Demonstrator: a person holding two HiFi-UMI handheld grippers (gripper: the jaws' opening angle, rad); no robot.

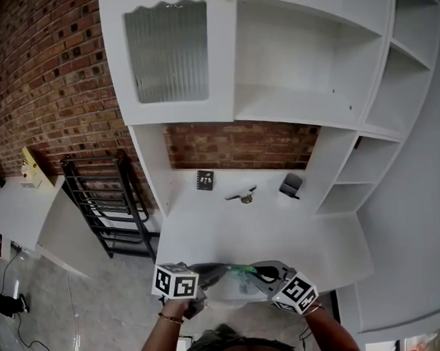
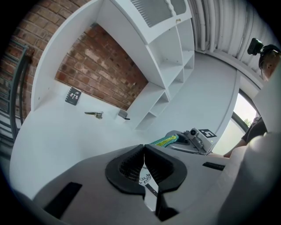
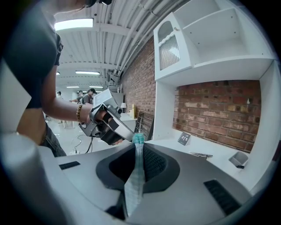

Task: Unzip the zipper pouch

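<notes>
Pouch [image 1: 242, 268] is held taut between both grippers, just above the desk's [image 1: 280, 227] near edge. Left gripper [image 2: 144, 162] is clamped on one end, right gripper [image 3: 139, 154] on the other.

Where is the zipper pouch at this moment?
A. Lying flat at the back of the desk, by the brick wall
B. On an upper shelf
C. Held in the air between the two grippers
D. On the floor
C: the zipper pouch hangs above the white desk, with the left gripper and the right gripper each closed on it.
</notes>
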